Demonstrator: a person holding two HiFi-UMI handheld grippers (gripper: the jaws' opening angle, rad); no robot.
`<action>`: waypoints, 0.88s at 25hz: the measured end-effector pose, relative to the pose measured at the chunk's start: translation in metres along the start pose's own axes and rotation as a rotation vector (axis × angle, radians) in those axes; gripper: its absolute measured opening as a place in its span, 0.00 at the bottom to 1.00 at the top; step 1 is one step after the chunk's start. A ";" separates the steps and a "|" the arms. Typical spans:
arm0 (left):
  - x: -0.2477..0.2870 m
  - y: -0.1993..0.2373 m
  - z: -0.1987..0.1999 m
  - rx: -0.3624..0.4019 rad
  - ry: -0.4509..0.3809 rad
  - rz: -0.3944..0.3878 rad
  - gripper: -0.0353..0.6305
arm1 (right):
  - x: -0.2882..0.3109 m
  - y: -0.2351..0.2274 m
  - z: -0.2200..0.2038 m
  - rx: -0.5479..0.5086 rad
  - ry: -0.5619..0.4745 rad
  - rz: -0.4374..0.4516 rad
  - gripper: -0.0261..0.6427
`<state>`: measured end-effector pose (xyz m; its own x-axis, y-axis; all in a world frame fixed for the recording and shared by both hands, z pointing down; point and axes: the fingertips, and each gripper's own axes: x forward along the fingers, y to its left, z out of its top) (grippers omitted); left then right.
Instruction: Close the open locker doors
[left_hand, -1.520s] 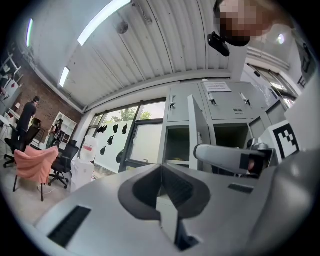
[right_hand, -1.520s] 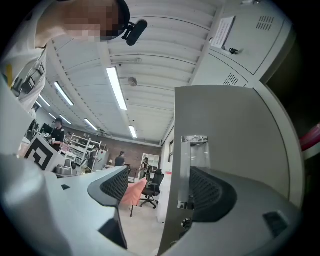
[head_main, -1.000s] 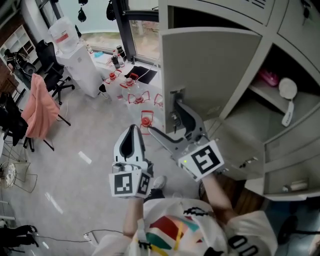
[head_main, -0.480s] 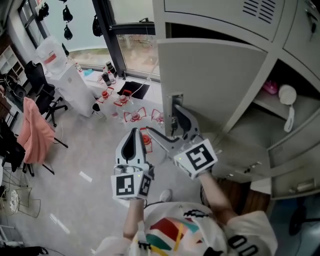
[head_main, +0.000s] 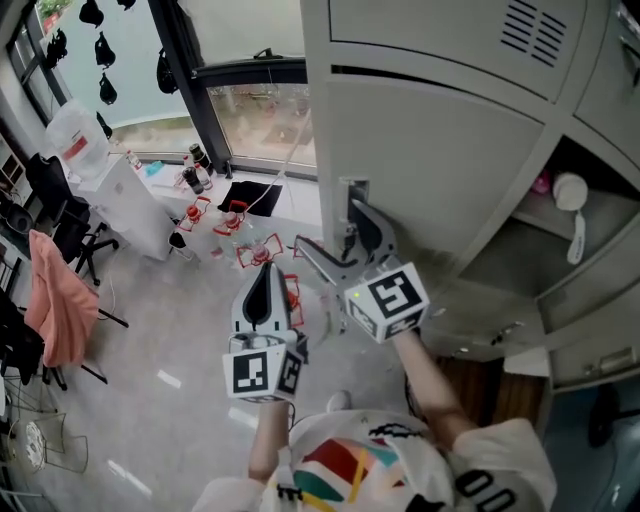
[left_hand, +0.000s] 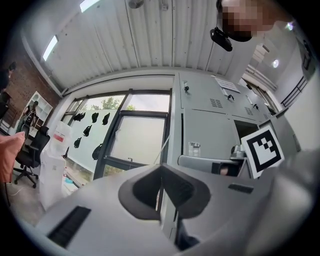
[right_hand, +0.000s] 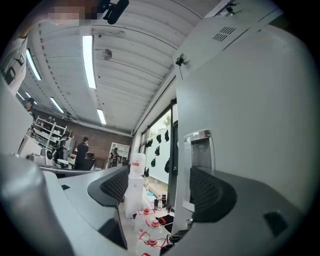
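The right claw (head_main: 330, 232) stood with jaws apart, one jaw at the grey locker door (head_main: 440, 170) beside its metal handle recess (head_main: 352, 195). The left claw (head_main: 262, 275) hung pressed together, empty. The door, ajar, half hid its compartment (head_main: 520, 250); inside showed a white round-headed thing (head_main: 572, 195) and something pink (head_main: 541, 184).

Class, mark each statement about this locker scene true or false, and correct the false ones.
1. The right gripper has its jaws apart at the latch of the locker door. True.
2. The left gripper clamps that door's edge. False: it is shut on nothing, held clear of the lockers.
3. The right-hand compartment is open and holds a white round-headed object. True.
4. The pink cloth lies flat on the floor. False: it hangs over a chair.
5. The locker door stands wide open. False: it is almost flush with the locker front.
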<state>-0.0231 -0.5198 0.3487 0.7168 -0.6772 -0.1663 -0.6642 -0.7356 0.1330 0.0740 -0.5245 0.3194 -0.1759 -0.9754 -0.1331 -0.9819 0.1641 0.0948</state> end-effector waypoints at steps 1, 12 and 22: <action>0.003 0.001 0.001 -0.001 0.001 -0.005 0.06 | 0.003 -0.005 0.000 -0.006 -0.009 -0.019 0.57; 0.013 0.025 -0.010 -0.029 0.008 -0.035 0.06 | 0.029 -0.038 -0.010 -0.041 -0.004 -0.198 0.57; 0.020 0.020 -0.014 -0.050 0.019 -0.099 0.06 | 0.020 -0.032 -0.005 -0.116 0.022 -0.232 0.57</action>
<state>-0.0184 -0.5482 0.3619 0.7823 -0.6012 -0.1627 -0.5790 -0.7983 0.1660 0.1020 -0.5498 0.3192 0.0556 -0.9882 -0.1428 -0.9808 -0.0808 0.1775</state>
